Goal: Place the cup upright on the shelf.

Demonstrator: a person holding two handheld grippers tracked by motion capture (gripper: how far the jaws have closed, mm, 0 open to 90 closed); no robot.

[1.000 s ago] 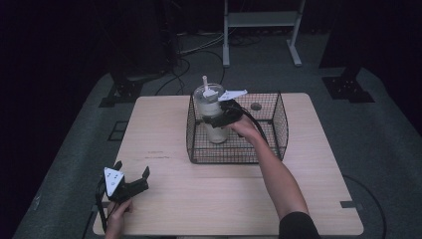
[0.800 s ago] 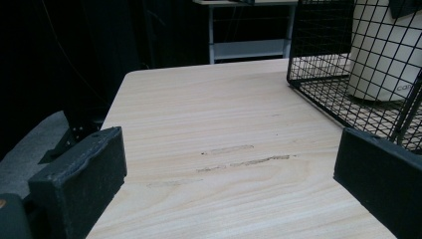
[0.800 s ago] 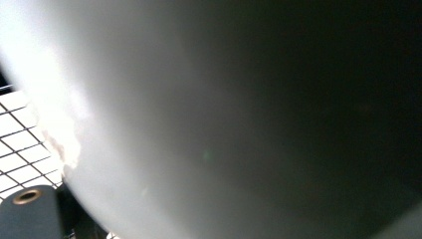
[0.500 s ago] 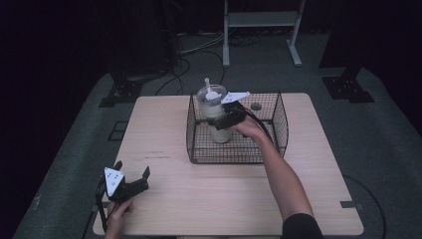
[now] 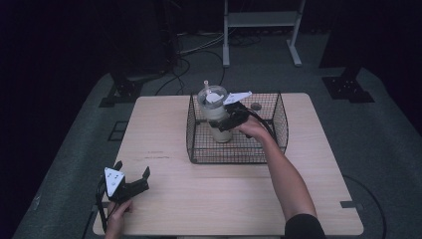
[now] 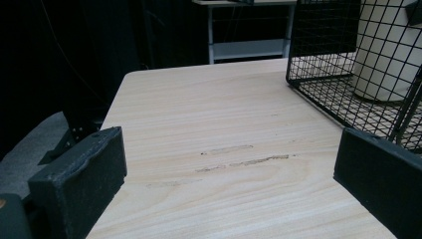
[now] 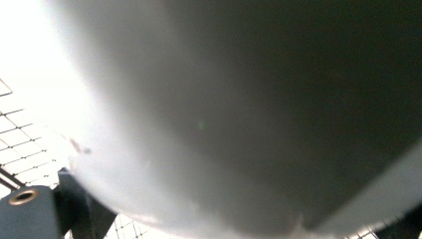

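Your right gripper [image 5: 230, 119] is clamped on the cup [image 5: 217, 115], a pale tumbler w/ clear lid and straw, inside the wire basket [image 5: 278, 115]. In the right gripper view the cup's wall [image 7: 239, 114] presses right up against the lens, w/ basket mesh just visible low at the left, so the grip is deep on the body, not at the rim.

What's changed over the last sec: not much. Cup sat by the basket's back-left corner, and it's still there, upright; the grip point hasn't shifted that I can see. Can't tell from the high view whether the base is on the mesh floor or just off it. The left gripper view shows the cup's bottom [image 6: 383, 74] low in the basket, touching or nearly so.

Meaning: prob you're at the hold stage, either just gripped for a lift-out or just set down before release. Pics don't settle which. Either way, keep it vertical; the straw and lid stand above the basket's rim.

Your left gripper [image 5: 130, 181] sits idle near the front-left corner of the table [image 5: 164, 124], well apart from the basket, jaws spread wide w/ nothing between them. It hasn't moved either.
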